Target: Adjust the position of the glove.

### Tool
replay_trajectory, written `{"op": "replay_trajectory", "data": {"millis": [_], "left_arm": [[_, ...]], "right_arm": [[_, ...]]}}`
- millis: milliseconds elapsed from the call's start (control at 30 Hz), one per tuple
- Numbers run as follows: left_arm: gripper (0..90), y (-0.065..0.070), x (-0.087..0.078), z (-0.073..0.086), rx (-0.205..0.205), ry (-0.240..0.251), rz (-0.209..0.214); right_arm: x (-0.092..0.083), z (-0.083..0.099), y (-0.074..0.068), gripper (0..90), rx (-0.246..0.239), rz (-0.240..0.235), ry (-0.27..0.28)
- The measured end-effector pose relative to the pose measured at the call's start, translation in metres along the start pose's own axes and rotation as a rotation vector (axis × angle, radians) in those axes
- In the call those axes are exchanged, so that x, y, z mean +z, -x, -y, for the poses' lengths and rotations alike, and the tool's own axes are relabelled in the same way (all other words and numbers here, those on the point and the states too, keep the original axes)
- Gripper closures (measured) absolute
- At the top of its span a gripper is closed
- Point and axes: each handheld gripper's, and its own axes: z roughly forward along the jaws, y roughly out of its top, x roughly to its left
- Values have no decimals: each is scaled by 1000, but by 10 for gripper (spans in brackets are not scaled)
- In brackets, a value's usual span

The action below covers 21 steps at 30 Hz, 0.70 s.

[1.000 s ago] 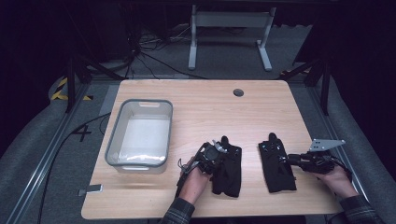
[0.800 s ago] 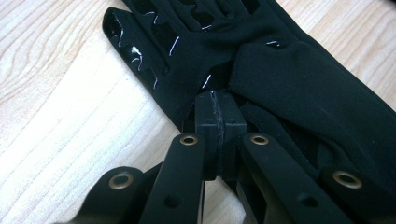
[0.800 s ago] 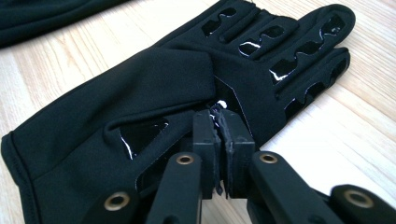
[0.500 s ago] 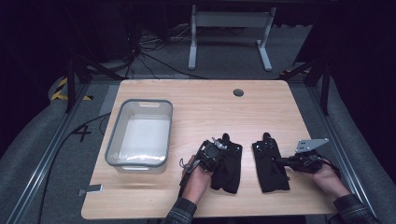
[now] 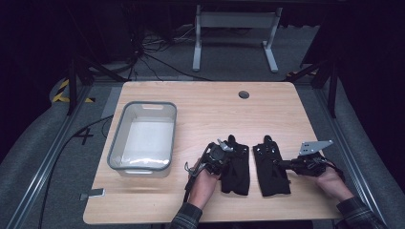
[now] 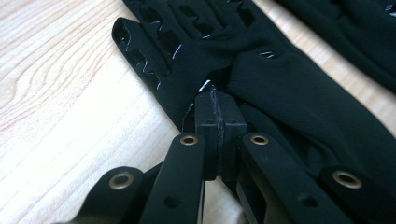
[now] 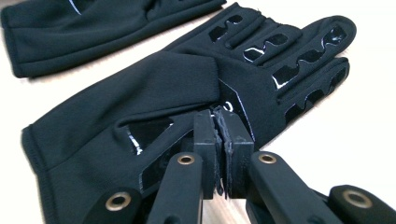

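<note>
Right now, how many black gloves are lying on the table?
2. The left glove lies flat near the table's front edge, at the left tool. The right glove lies just beside it, apart, at the right tool. None seem hidden.

left glove's [image 6: 299,93] cuff cut off by frame edge, tool [image 7: 219,116] tip hiding right glove's [image 7: 140,107] fabric beneath

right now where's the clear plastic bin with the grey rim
In the high view, the clear plastic bin with the grey rim sits on the left half of the light wooden table, left of the two black fabric gloves, apart from them.
</note>
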Motion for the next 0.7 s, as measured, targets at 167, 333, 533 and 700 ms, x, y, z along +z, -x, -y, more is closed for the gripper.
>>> {"op": "replay_trajectory", "data": {"millis": [167, 333, 533, 700], "left_arm": [[897, 4, -9, 7, 23, -13, 23], [898, 14, -1, 10, 61, -49, 42], [898, 20, 2, 8, 80, -49, 53], [897, 22, 5, 6, 86, -39, 57]], "right_arm": [[-5, 6, -8, 895, -8, -16, -4], [-3, 9, -13, 898, -23, -23, -29], [0, 6, -14, 898, -37, -26, -30], [2, 5, -15, 898, -44, -33, -29]]}}
